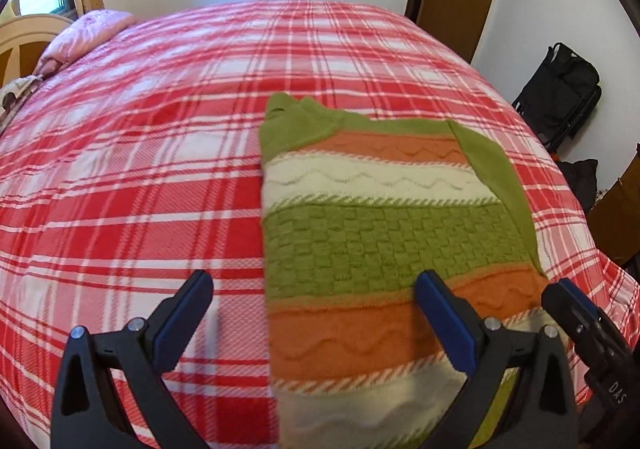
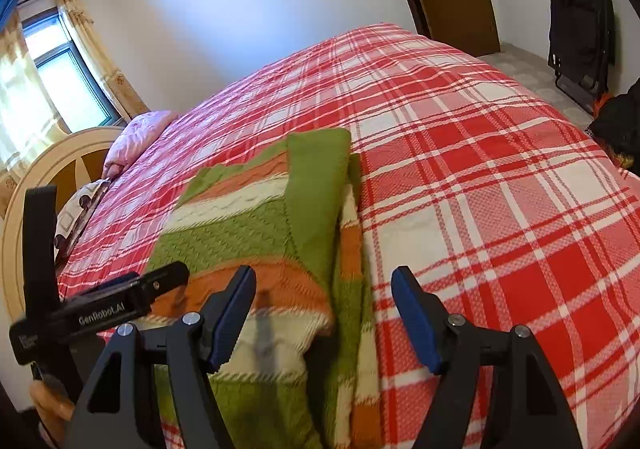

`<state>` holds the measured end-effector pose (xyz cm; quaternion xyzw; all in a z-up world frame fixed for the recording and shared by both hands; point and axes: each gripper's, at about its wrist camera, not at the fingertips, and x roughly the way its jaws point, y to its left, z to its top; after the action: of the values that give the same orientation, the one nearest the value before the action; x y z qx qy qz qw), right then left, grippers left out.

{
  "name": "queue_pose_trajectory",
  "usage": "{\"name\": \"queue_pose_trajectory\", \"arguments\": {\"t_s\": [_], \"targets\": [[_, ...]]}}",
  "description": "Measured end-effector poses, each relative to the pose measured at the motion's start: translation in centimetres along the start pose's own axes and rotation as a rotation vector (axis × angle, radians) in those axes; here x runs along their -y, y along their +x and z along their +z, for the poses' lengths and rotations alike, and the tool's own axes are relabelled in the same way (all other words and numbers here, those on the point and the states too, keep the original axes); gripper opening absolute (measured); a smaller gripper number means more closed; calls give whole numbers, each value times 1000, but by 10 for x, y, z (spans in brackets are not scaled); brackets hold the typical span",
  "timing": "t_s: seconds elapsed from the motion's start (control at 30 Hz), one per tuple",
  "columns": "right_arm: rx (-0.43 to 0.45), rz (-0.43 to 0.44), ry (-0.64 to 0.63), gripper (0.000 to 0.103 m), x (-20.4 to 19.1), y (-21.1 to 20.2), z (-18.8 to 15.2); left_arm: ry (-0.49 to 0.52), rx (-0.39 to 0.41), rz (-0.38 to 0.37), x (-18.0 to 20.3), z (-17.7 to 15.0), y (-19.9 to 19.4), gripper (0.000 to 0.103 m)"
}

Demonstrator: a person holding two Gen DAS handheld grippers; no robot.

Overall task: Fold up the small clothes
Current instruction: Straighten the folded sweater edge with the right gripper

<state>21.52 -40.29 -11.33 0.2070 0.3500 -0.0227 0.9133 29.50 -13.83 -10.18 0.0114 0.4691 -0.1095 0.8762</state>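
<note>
Knitted, one striped sweater (image 1: 380, 233) lies on one plaid bed (image 1: 140, 169) — left gripper (image 1: 316, 313) and right gripper (image 2: 324, 309) near (two, both jaws wide, empty).

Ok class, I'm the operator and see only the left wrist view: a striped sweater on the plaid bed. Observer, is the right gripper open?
Observer: Yes. The right gripper is open, one finger over the sweater, the other over the bedspread.
Operator: Is the sweater's right side folded in?
Observer: Yes. A green sleeve lies folded over the body, and striped layers show beneath it along that edge.
</note>
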Motion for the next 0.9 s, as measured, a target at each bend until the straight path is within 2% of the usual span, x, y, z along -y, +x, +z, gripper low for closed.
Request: {"name": "queue_pose_trajectory", "arguments": {"t_s": [0.3,0.37,0.6,0.9], "targets": [[-43,27,25,71,0,35,10,-26,-11,-19,1,0,13,103],[-48,65,43,71,2,46,8,-35,-22,-29,0,1,17,103],[-30,86,43,73,4,49,5,-88,-64,-114,-6,2,31,103],[-22,77,29,73,1,49,3,-82,-57,-137,-4,0,30,103]]}}
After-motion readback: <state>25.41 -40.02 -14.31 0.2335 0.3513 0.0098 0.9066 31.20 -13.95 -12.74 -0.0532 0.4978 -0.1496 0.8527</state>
